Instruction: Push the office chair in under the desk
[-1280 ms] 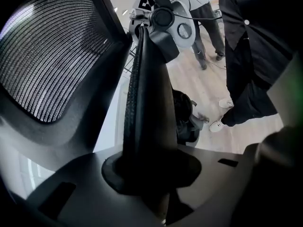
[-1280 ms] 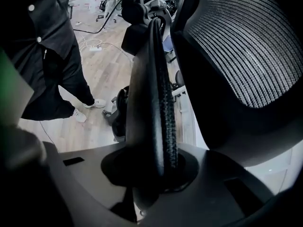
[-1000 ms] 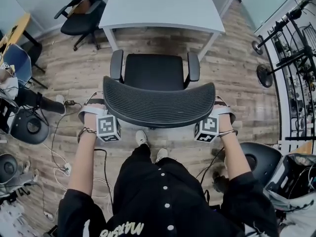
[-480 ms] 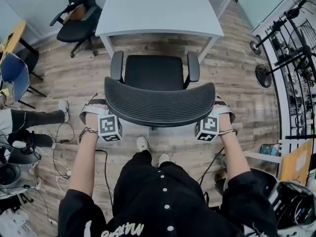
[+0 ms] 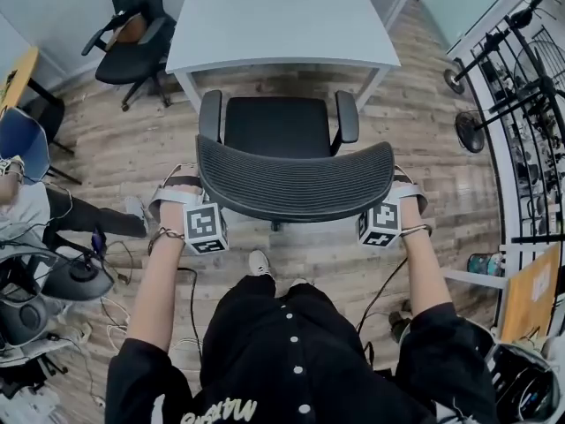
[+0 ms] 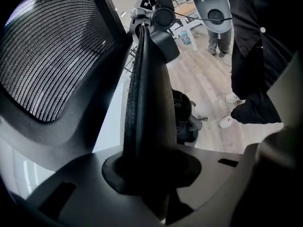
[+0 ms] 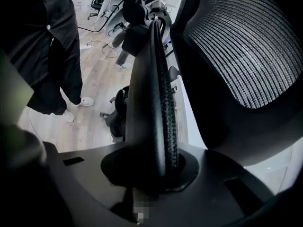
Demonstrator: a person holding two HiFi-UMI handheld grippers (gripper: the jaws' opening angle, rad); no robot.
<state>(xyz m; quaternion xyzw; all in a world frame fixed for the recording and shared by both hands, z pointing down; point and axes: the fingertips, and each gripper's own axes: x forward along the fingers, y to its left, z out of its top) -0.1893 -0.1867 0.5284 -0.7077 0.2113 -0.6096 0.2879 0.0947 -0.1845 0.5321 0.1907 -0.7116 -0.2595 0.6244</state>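
Observation:
The black office chair shows its mesh backrest [image 5: 296, 184] and seat [image 5: 275, 126] in the head view, facing the white desk [image 5: 282, 16]; the seat's front lies just short of the desk's near edge. My left gripper [image 5: 187, 189] is shut on the backrest's left edge and my right gripper [image 5: 403, 191] on its right edge. In the left gripper view the mesh [image 6: 52, 56] fills the left side beside one ribbed finger [image 6: 144, 89]. The right gripper view has the mesh [image 7: 246, 46] on the right of a ribbed finger [image 7: 161, 93]. Each gripper's other jaw is hidden behind the backrest.
A second black office chair [image 5: 132, 29] stands left of the desk, with a blue chair [image 5: 22, 126] further left. A seated person's leg [image 5: 88, 219] and cables [image 5: 106, 307] lie on the wooden floor at left. Black stands [image 5: 508, 69] and a fan [image 5: 468, 131] line the right.
The chair has rolled toward the desk with both grippers holding the backrest, and the person has stepped after it. The jaws look the same.

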